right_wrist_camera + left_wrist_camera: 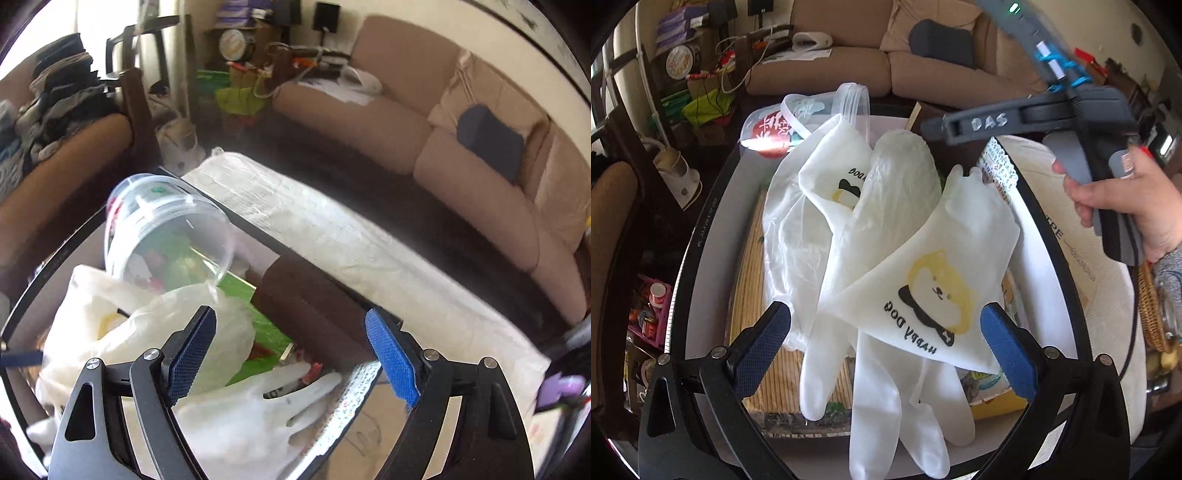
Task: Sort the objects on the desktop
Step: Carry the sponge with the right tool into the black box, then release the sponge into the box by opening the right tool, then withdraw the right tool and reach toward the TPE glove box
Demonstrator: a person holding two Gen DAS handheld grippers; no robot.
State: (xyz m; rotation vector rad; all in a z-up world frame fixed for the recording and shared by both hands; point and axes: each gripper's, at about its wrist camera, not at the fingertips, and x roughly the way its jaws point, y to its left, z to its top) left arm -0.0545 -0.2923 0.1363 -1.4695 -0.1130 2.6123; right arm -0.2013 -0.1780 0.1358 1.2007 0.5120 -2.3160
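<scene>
Left claw (886,339) apart, blue pads either side of the near end of a pile of white rubber gloves (886,280), nothing pinched — the pads sit just beside the glove printed with a yellow dog and "Happy Dog" (934,291), contact unclear. The gloves lie heaped in a round black-rimmed tray (701,236) on the bench, over a bamboo mat (753,280); glove fingers hang toward the near rim. Clear plastic cup (849,103) lies tipped on its side at the far end of the pile, next to a crumpled clear bag with a red print (772,129). Right claw (291,354) also apart, hovering above the right side of the tray with nothing between its pads; below it a glove's spread fingers (288,391), a dark brown block (310,302) and a white lace-patterned sheet edge (354,398) at the rim. From the left wrist view the person's right hand (1123,206) grips the grey handle of that tool (1082,122) at upper right. Beige cloth-covered surface (332,229) right of the tray; tan sofa (461,155) on the far side.
</scene>
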